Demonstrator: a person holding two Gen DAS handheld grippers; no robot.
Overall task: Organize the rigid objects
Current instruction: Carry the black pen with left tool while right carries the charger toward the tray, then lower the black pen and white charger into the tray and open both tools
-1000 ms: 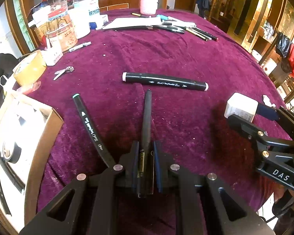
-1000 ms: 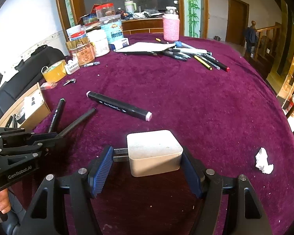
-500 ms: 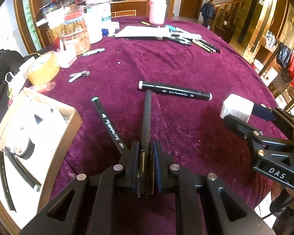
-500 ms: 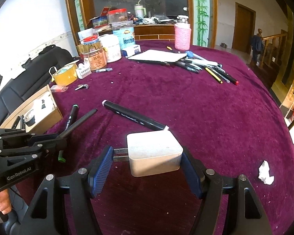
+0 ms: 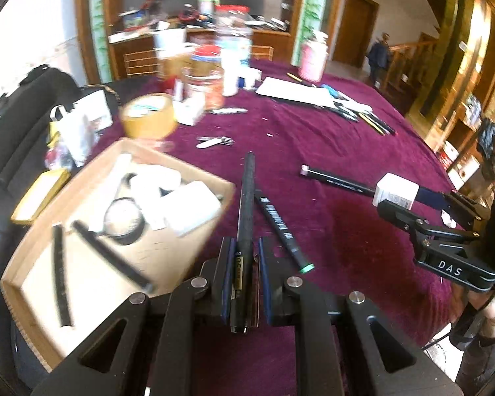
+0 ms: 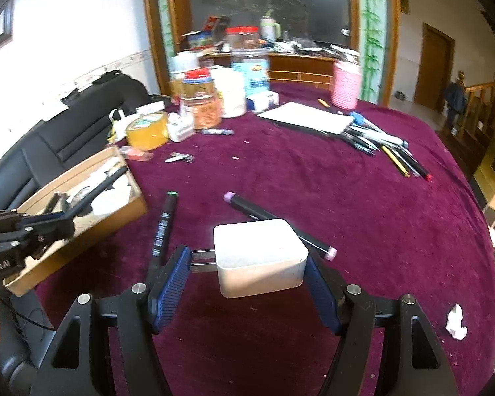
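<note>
My left gripper (image 5: 244, 264) is shut on a black pen (image 5: 246, 204) that points forward beside the right corner of an open cardboard box (image 5: 181, 161). The right wrist view shows that pen (image 6: 105, 184) reaching over the box (image 6: 82, 231). The box holds white pieces, a round tin and black pens. My right gripper (image 6: 247, 260) is shut on a white charger block (image 6: 259, 257), its metal prongs against the left pad, held above the cloth. A green-tipped marker (image 5: 280, 227) and a pink-tipped marker (image 5: 336, 181) lie on the purple tablecloth between the grippers.
A tape roll (image 5: 148, 117), jars (image 6: 208, 105), a white sheet (image 6: 307, 118) and a row of pens (image 6: 389, 151) stand farther back. A small metal clipper (image 5: 214, 142) lies behind the box. A crumpled tissue (image 6: 455, 320) lies near the right edge. Black seats (image 6: 66, 132) are at the left.
My left gripper has swung left and risen with the pen, bringing the box close in front. The right gripper has lifted with the charger block; both grips are unchanged.
</note>
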